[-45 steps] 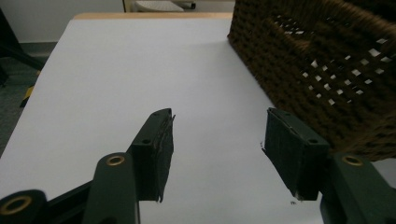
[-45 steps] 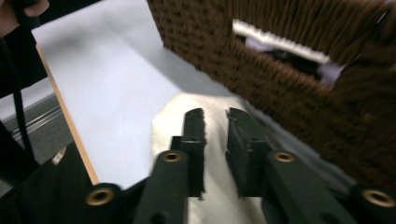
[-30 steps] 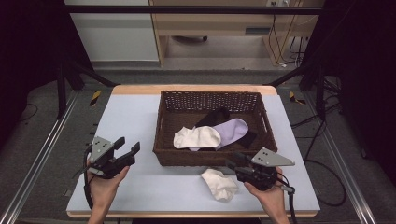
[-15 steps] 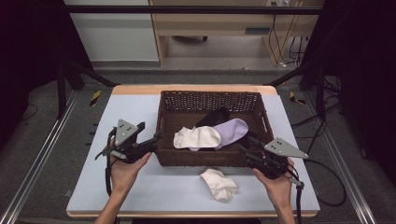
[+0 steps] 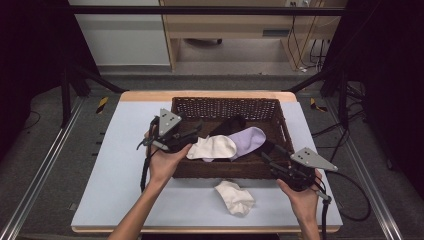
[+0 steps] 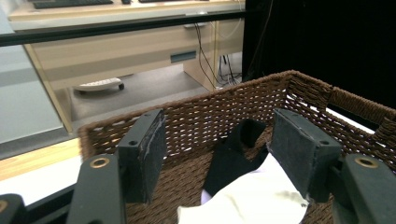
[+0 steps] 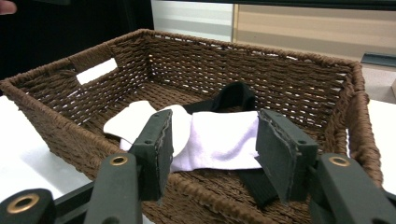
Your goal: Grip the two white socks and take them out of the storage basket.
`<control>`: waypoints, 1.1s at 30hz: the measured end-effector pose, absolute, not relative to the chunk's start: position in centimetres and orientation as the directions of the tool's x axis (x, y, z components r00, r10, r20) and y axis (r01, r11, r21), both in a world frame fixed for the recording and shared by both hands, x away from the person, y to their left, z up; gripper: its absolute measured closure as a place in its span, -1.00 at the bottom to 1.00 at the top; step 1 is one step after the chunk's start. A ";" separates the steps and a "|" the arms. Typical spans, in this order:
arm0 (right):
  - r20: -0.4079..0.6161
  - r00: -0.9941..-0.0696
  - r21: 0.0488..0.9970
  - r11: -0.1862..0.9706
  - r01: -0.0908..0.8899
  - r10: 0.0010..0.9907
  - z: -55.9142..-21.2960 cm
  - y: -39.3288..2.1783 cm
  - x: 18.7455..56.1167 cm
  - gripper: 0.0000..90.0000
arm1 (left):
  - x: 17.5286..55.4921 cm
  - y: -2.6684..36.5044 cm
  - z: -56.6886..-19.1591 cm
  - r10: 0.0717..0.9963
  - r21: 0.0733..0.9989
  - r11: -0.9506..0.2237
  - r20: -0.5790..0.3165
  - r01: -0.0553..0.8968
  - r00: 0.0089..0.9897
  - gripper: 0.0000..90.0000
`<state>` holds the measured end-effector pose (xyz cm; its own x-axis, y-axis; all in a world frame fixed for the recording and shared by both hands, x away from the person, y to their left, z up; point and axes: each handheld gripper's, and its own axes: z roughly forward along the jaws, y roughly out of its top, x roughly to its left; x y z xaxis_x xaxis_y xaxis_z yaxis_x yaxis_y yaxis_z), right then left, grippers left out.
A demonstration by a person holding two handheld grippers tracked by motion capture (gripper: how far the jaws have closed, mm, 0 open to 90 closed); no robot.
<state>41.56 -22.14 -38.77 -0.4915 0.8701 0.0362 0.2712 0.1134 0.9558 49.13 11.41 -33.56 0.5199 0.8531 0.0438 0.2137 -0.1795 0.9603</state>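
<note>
Looks like sock sorting: left gripper (image 5: 192, 140) hangs over the wicker basket (image 5: 225, 106), jaws apart and empty, lined up on the white sock (image 5: 212, 148) inside. Right gripper (image 5: 267, 155), jaws just opening, holds nothing; another white sock (image 5: 235, 196) lies on the table (image 5: 120, 150).

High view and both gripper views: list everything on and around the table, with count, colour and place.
Basket: 1, dark brown wicker, middle of the table.
White sock: 1, cream white, in the basket toward its left.
Lilac sock: 1, pale purple, in the basket beside the white one.
Black sock: 1, black, in the basket under and behind the other two.
Loose sock: 1, white, crumpled on the table in front of the basket.
Table: 1, pale blue top with a wooden edge.
Desk: 1, light wood, behind the table.
Left gripper: 1, black, jaws open over the basket's left end, nothing between them.
Right gripper: 1, black, jaws just opening by the basket's right front corner, empty.
</note>
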 end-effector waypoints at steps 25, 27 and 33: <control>0.050 -0.480 0.958 0.095 0.271 0.876 -38.6 -23.7 41.1 0.01 | 56.8 4.2 -39.0 0.805 0.869 -0.331 0.057 0.368 0.590 -0.25; 0.050 -0.480 0.957 0.096 0.274 0.876 -38.6 -23.8 41.2 0.01 | 57.0 4.3 -39.3 0.805 0.862 -0.336 0.053 0.380 0.591 -0.23; 0.050 -0.480 0.954 0.101 0.283 0.876 -38.9 -23.9 41.3 0.00 | 57.8 4.4 -41.1 0.799 0.813 -0.375 0.038 0.446 0.601 -0.21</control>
<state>41.33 -23.89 -38.92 -0.4798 0.8760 0.0495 0.2833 0.1012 0.9537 57.81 4.43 -41.08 0.6008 0.7985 0.0384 0.4460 -0.3746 0.8129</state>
